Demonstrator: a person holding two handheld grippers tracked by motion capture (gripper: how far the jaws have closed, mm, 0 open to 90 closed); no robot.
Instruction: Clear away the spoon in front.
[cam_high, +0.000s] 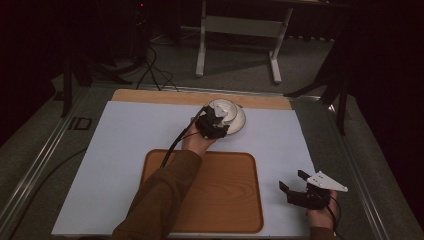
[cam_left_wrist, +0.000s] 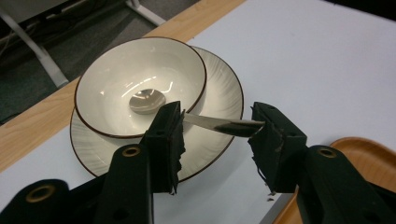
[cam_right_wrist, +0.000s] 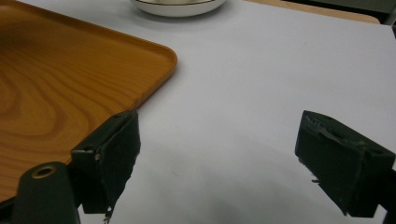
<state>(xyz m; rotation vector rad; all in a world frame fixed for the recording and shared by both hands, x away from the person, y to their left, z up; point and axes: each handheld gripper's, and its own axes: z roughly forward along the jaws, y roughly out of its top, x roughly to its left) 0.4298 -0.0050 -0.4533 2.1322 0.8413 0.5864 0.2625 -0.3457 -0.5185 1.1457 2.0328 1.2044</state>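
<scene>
Two grippers: left gripper (cam_left_wrist: 215, 135) with jaws spread around a spoon (cam_left_wrist: 196, 114) handle in a bowl (cam_left_wrist: 116, 74); right gripper (cam_right_wrist: 233, 163) wide apart over white mat (cam_right_wrist: 261, 70).

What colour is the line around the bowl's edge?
Dark brown, around the white bowl; the left gripper view shows it best.

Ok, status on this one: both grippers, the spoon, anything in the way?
Left gripper open, jaws either side of spoon handle. Spoon rests in bowl on plate. Right gripper open, empty, beside tray. Nothing obstructing.
</scene>
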